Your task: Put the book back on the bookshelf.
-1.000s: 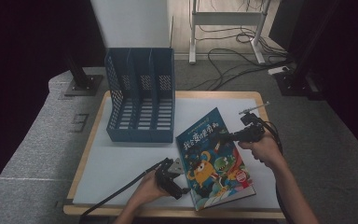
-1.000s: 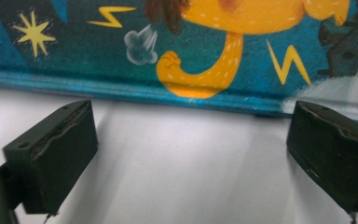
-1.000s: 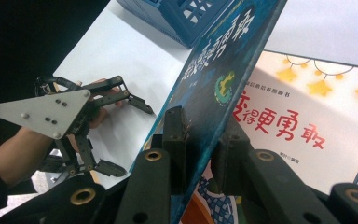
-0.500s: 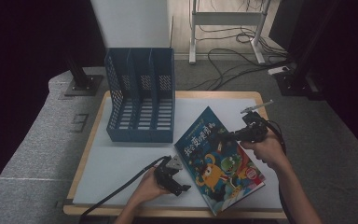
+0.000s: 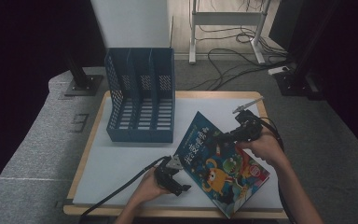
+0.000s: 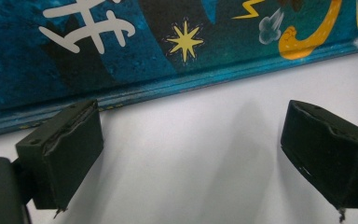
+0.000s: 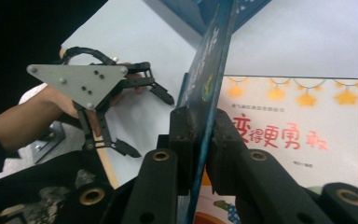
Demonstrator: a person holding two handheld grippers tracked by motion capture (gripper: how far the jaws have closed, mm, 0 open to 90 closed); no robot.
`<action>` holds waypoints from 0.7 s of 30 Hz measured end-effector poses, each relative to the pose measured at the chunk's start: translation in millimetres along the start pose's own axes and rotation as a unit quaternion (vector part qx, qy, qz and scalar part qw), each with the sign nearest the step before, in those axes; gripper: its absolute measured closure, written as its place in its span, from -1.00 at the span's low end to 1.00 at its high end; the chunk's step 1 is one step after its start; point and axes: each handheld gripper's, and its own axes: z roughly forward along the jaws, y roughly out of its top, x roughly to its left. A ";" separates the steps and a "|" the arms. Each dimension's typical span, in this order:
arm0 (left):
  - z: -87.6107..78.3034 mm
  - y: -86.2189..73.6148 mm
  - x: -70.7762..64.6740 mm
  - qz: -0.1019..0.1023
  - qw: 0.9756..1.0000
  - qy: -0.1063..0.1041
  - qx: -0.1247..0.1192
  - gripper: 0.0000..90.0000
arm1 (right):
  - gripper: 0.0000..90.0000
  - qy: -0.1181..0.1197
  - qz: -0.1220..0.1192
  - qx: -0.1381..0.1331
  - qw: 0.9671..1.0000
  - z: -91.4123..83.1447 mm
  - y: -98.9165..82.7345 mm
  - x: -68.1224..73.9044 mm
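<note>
A picture book (image 5: 214, 163) with a blue cartoon cover lies slanted on the white table board (image 5: 121, 163), right of centre. My right gripper (image 5: 221, 137) is shut on the cover's far edge; in the right gripper view its jaws (image 7: 199, 126) pinch the thin blue cover (image 7: 209, 70) edge-on and raised. Beneath it shows a white page (image 7: 298, 140) with red characters and yellow stars. My left gripper (image 5: 182, 176) stands open on the board at the book's near left edge. In its own view the left gripper (image 6: 191, 149) holds nothing, with the book's edge (image 6: 168, 88) just ahead.
A blue three-slot file holder (image 5: 140, 102) stands at the back left of the board, its corner (image 7: 200, 9) also in the right gripper view. The open left gripper (image 7: 154, 127) and its hand show there too. Cables trail on the floor behind the table.
The right gripper has drawn the book slightly right and tipped its cover up. The left gripper has hardly moved and stays open.
</note>
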 end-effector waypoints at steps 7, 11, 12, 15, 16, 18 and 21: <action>0.3 -0.6 -2.5 0.005 1.000 0.009 0.000 -0.86 | 0.82 -0.004 -0.001 0.021 1.000 10.6 9.7 0.9; -1.1 -1.2 -0.9 -0.001 1.000 0.006 -0.002 -0.85 | 0.85 0.002 -0.002 0.015 1.000 7.1 6.8 2.5; -1.9 -1.5 -0.3 -0.003 1.000 0.005 -0.004 -0.85 | 0.85 0.003 -0.002 0.012 1.000 5.6 6.0 2.9; -5.1 -3.7 2.5 -0.012 1.000 0.005 -0.004 -0.85 | 0.87 0.006 0.001 0.004 1.000 0.0 4.5 3.0; -5.5 -4.3 2.7 -0.017 1.000 0.006 -0.006 -0.85 | 0.87 0.006 -0.003 0.000 1.000 -3.2 4.1 3.3; -5.5 -4.2 3.0 -0.019 1.000 0.007 -0.007 -0.85 | 0.87 0.000 -0.006 -0.008 1.000 -10.6 4.2 6.2; -5.1 -3.2 3.8 -0.023 1.000 0.011 -0.009 -0.85 | 0.87 -0.005 -0.009 -0.016 1.000 -19.2 5.7 8.7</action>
